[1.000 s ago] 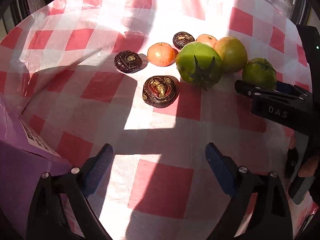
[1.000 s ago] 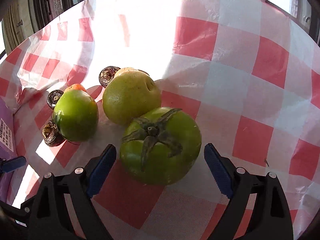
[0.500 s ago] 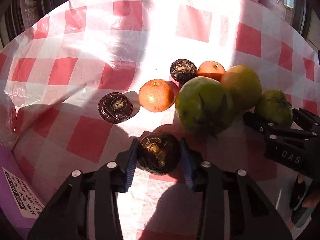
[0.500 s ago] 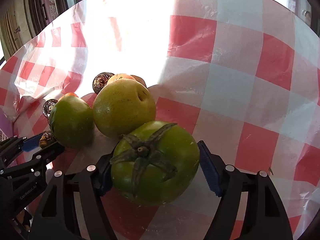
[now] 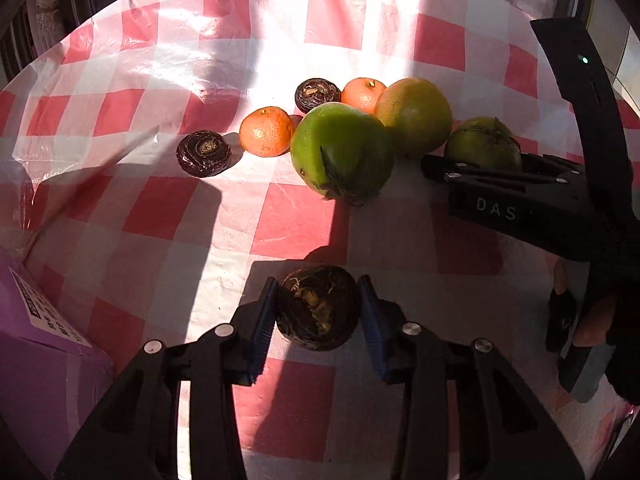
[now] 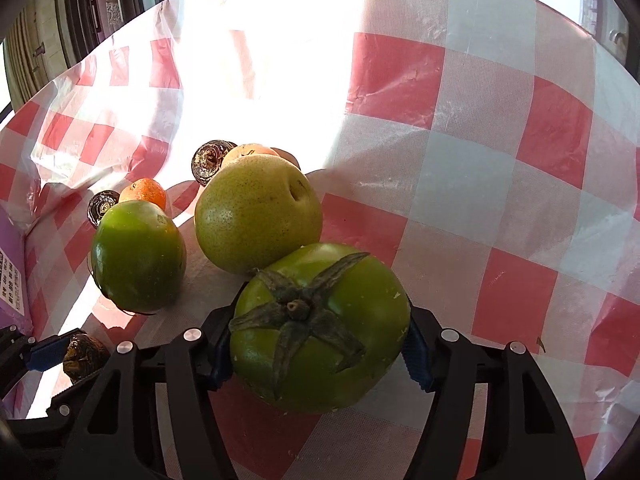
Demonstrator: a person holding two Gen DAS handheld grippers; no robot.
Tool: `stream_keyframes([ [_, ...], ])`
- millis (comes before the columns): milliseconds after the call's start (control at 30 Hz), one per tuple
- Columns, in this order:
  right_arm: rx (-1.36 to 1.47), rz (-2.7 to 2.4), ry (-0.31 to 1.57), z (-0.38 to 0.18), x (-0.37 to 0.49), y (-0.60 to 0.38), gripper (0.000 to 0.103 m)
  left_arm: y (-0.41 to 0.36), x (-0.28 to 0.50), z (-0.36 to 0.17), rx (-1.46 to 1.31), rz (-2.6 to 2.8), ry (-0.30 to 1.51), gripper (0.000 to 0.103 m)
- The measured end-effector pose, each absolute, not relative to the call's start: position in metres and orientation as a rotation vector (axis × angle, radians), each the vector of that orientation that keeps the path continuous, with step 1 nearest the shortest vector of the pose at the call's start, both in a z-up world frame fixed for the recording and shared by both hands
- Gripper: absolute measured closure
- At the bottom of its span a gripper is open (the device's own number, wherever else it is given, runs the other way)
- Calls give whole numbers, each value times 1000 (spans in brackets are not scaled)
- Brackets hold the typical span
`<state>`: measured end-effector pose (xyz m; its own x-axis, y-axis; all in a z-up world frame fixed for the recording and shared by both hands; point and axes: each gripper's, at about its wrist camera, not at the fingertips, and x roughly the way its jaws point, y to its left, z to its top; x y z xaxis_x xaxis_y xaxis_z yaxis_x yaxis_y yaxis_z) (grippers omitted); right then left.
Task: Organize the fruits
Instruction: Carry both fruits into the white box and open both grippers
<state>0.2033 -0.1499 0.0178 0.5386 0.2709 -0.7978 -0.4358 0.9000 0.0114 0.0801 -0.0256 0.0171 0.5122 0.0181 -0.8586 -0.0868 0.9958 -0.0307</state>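
Left gripper (image 5: 318, 300): jaws just closed, blue pads now pressed on either side of a dark water chestnut (image 5: 316, 312), low in the middle of the left wrist view, above the red-and-white checked tablecloth (image 5: 160, 216); lifted or resting on the cloth, impossible to tell. Right gripper (image 6: 320, 344): jaws just closing too, now clamped on a green persimmon (image 6: 320, 328), calyx up and facing the camera, at the right end of the fruit cluster. Touching that persimmon from behind, a yellow-green pear (image 6: 258, 216). Left of the pear and just beside it, a second green persimmon (image 6: 136, 256), lying on its side with the calyx toward the left gripper. Behind these two, in a loose row on the cloth: a mandarin (image 5: 266, 132), another mandarin (image 5: 362, 94) tucked against the pear, and two more dark water chestnuts, one (image 5: 204, 153) at the far left end of the row, the other (image 5: 316, 94) between the two mandarins. Well apart from all of these, toward the camera, the pinched chestnut. At the left edge of the left wrist view, a purple box (image 5: 40, 380) with a white printed label, resting on the cloth. At the right edge, below the black body of the right gripper, a person's fingertips (image 5: 592, 320). Strong sunlight across the far half of the cloth, hard shadows in the near half.
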Motion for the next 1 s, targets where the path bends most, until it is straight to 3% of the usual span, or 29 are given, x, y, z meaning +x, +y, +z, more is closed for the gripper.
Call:
stream_keyframes([
  [333,31,348,1015,31,111,-210,39,-54,-19,54,-65,-163,1048,63],
  [600,69,277,1110,39,9,-226,39,-37,-60,115,-36,-279,932,63],
  [1000,63,382,999,107,-45,-109,39,79,-104,189,-30,-194,826,63],
])
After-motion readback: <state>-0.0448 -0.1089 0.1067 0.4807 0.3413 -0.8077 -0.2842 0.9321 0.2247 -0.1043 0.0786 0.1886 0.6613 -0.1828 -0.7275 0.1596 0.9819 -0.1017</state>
